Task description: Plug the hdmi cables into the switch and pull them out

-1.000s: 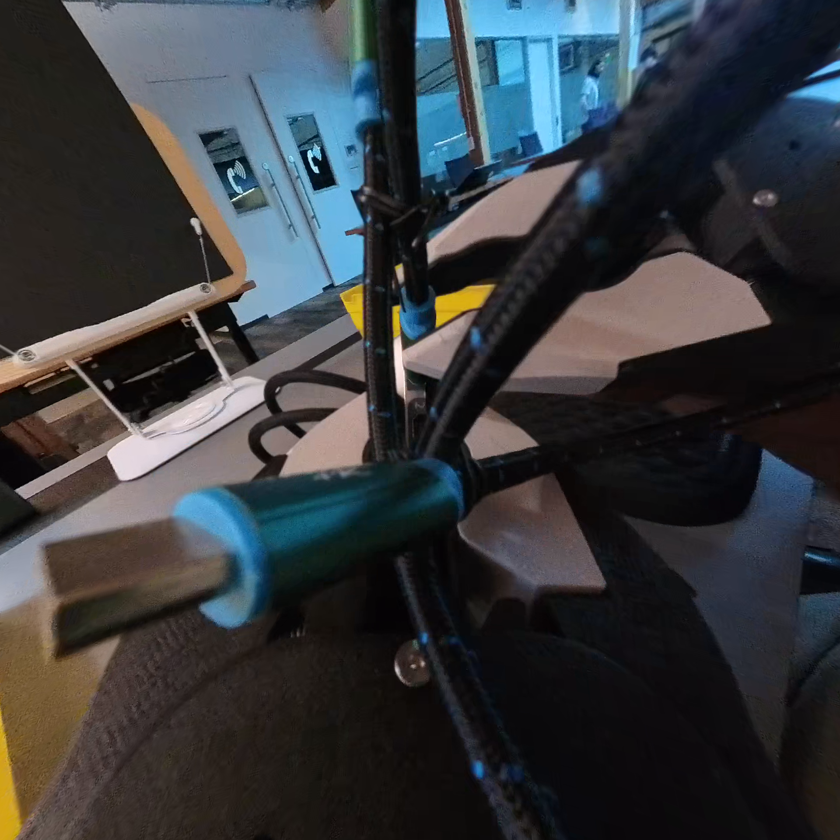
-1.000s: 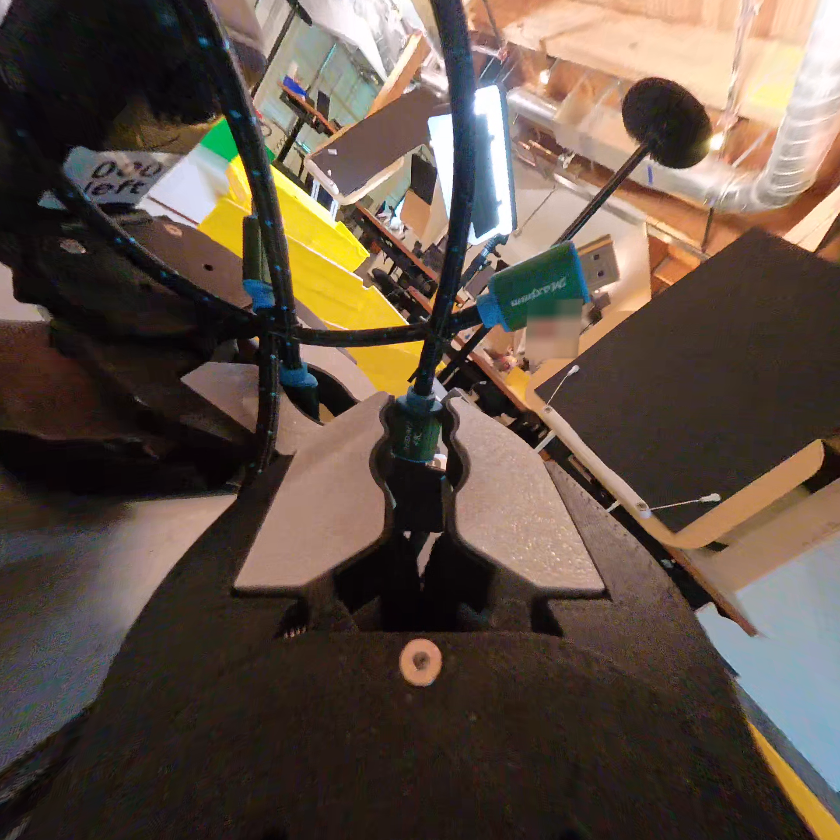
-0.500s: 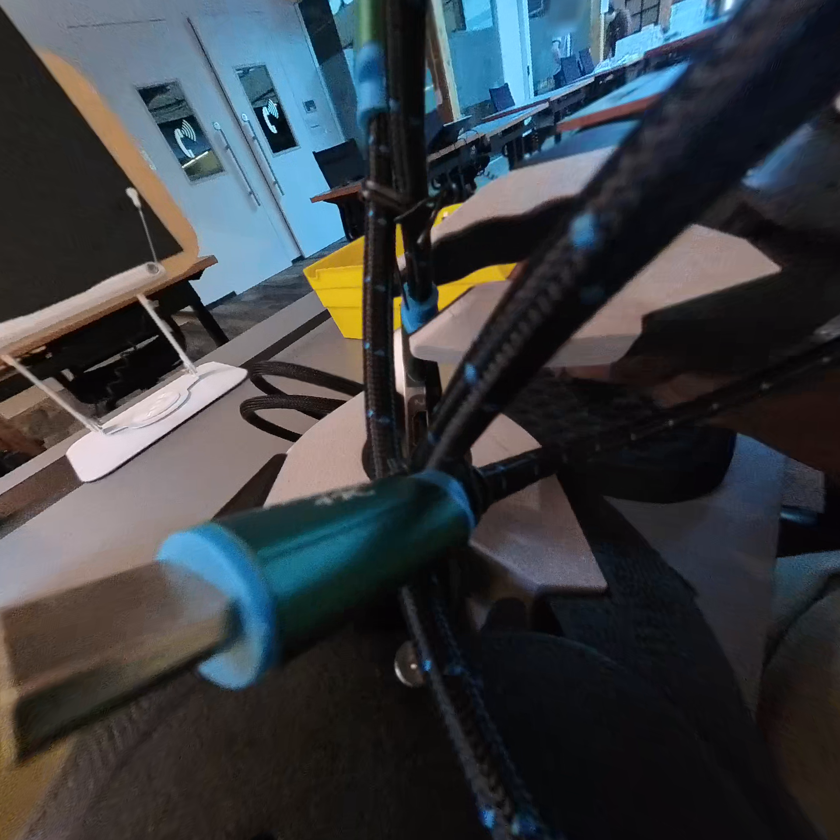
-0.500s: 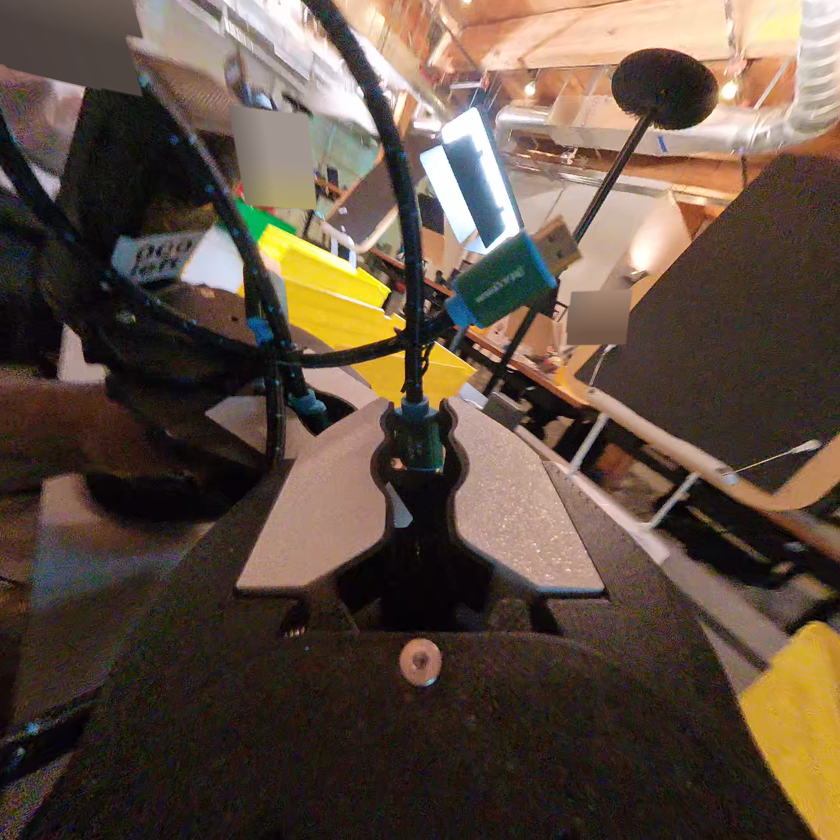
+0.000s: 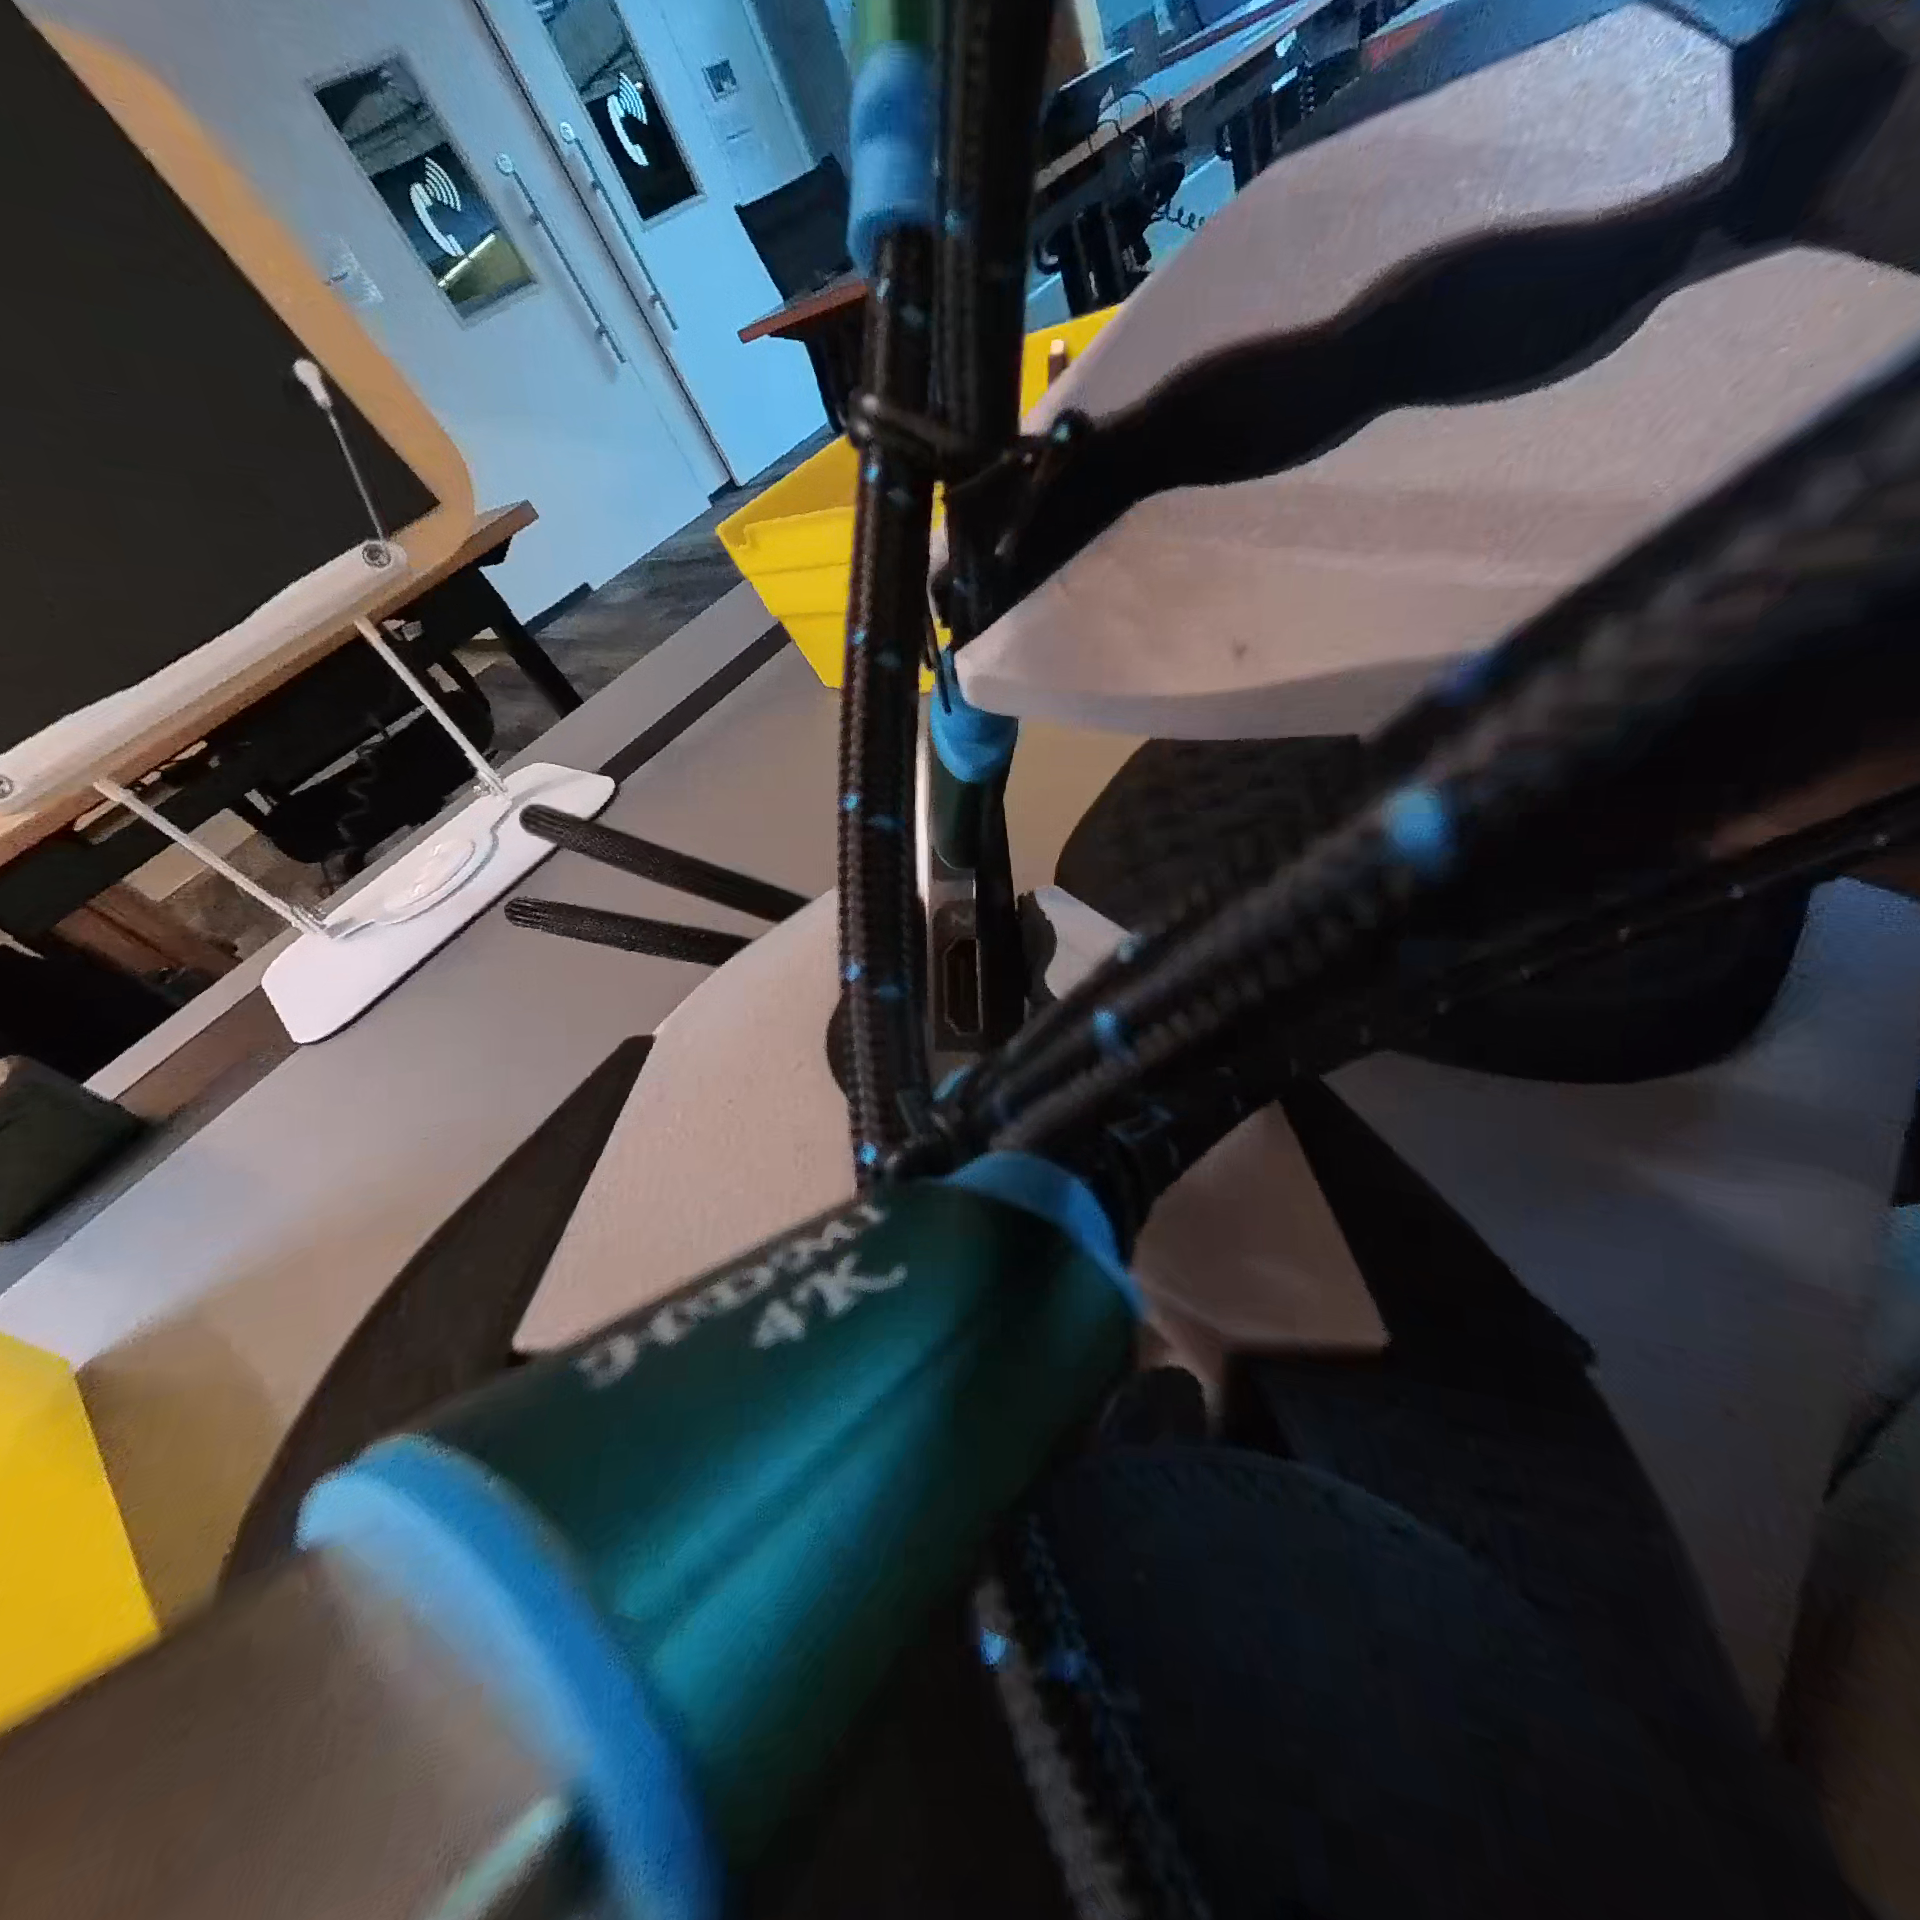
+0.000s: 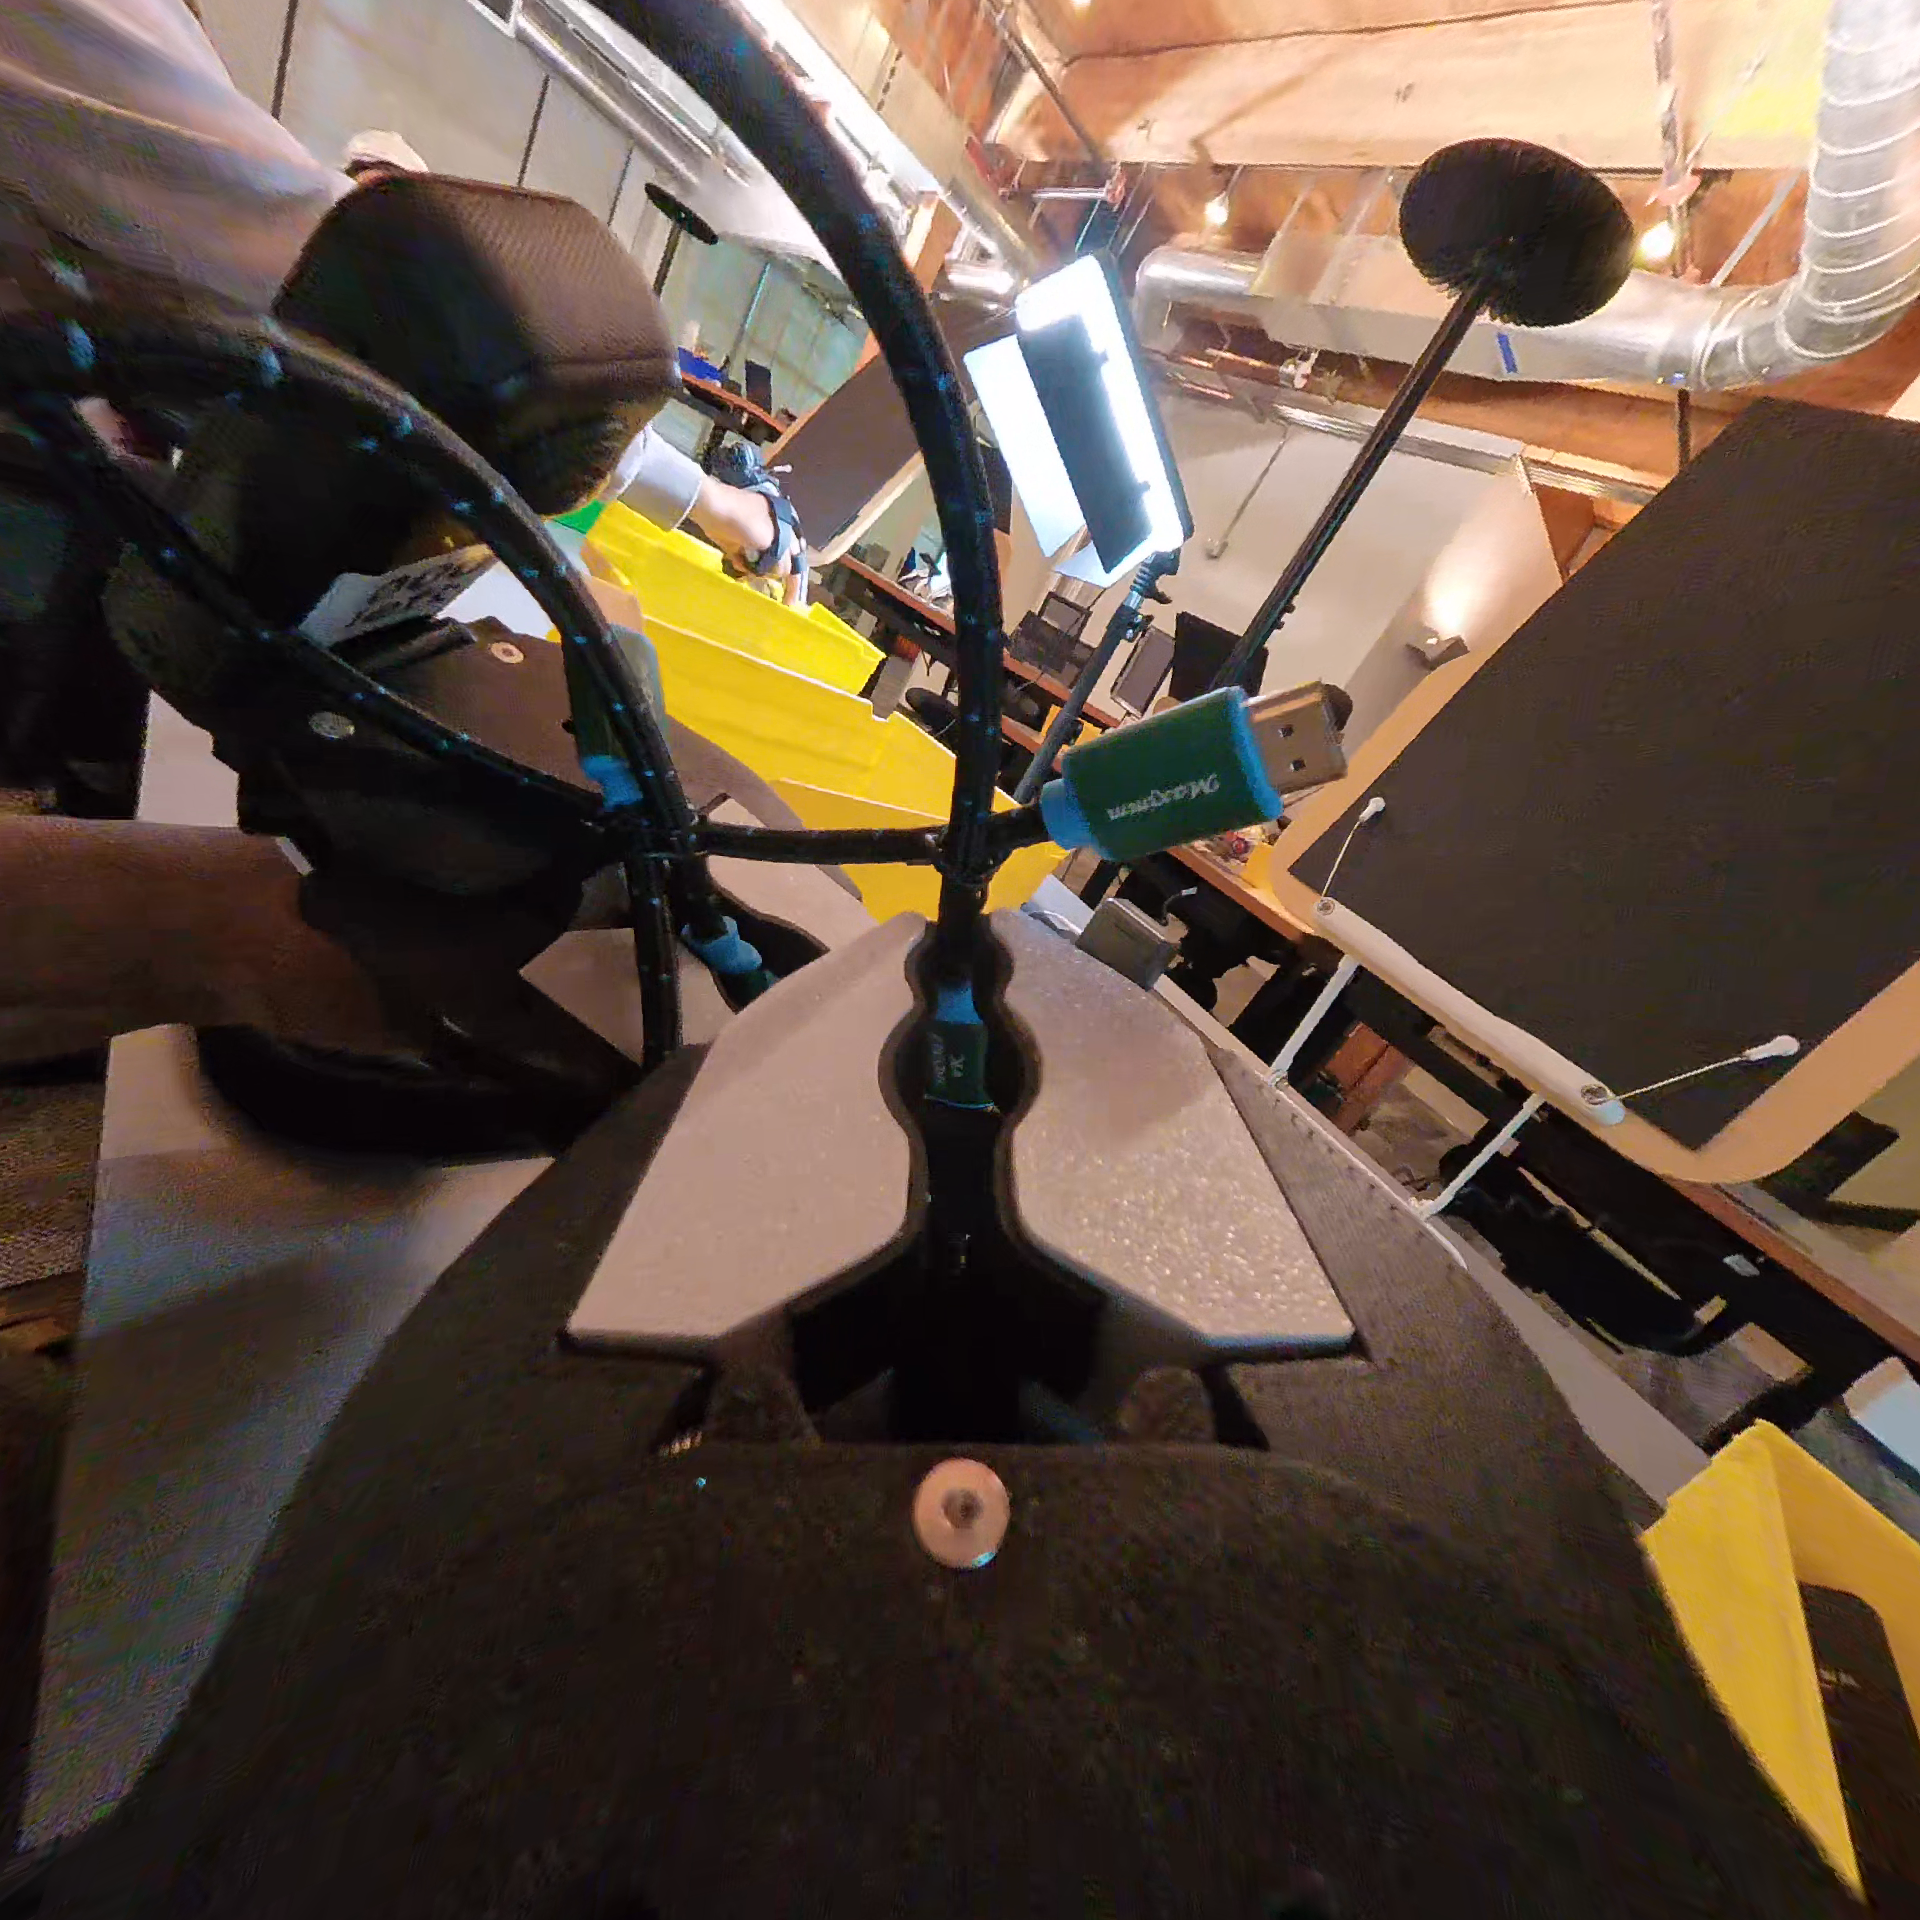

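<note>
HDMI switch (image 5: pixel 961 966) is the slim metal body seen edge-on in the left wrist view, raised off the grey table (image 5: pixel 436 1070) between the fingers of the left gripper (image 5: pixel 966 1039). That gripper looks closed on the switch, though cables hide part of its right finger. One green plug with a blue collar (image 5: pixel 966 810) comes down into the top of the switch and appears seated. Just below it an empty port faces the camera.

The right gripper (image 6: pixel 961 997) is clamped on a second green plug (image 6: pixel 958 1065), which sits in the notch between its grey pads with the cable running up and away. This plug is held apart from the switch and is in no port. In the right wrist view the seated plug (image 6: pixel 732 951) shows farther left, dipping between the left gripper's fingers, with a person's hand (image 6: pixel 156 935) behind that tool.

A third plug (image 6: pixel 1158 779) hangs free with its metal tip bare. It juts out to the right from a tie that binds the black braided cables (image 6: pixel 914 416) together. The same plug fills the foreground of the left wrist view. A fourth blue collar (image 5: pixel 888 156) shows at the top edge there, also unplugged.

By my reading the task is part way: one connection is made, one port is open, and the plug in the right gripper must either go in or has come out; which of the two I cannot tell. Yellow bins (image 5: pixel 810 561) and a lit light panel (image 6: pixel 1091 416) stand beyond.
</note>
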